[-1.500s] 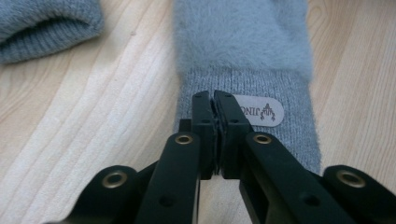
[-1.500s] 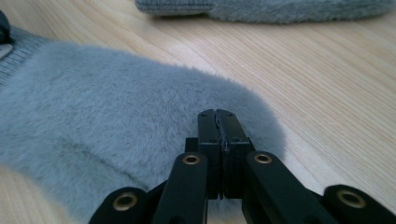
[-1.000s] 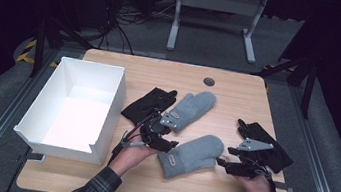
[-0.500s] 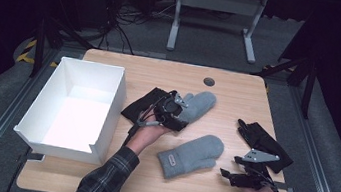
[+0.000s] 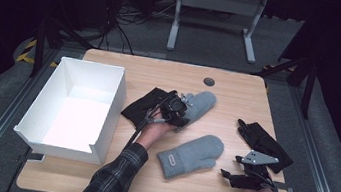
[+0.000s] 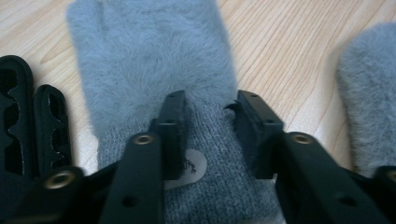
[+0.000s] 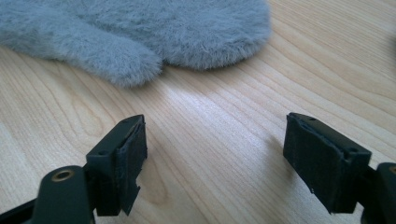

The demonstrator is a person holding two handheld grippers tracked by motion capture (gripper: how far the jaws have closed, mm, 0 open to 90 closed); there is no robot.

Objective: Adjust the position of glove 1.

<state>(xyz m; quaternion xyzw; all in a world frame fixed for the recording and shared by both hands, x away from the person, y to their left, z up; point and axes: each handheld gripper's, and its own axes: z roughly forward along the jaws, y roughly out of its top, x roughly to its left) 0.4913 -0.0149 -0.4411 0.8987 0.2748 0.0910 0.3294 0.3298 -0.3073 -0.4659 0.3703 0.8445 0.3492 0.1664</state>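
I have the left gripper down on the farther grey mitten, which lies toward the middle of the wooden table with its cuff end just beside a black glove; its jaws have just been closing and now straddle a fold of the knitted cuff, the pads pressed into the wool at either side, so I judge the pinch as made or all but made. To do this step well I would bite the ribbed cuff rather than the fluffy body, since the pile looks likely to slip, and squeeze fully before lifting, then raise it straight up so it does not drag the black glove along. The right gripper rests low over bare wood with its jaws spread wide and nothing between them, the nearer grey mitten lying just ahead of it. The left gripper view gives me the small label on the cuff and the exact seating of the pads, which the high view hides under the hand; the high view in turn gives me the white box at the left and a second black glove by the right hand.
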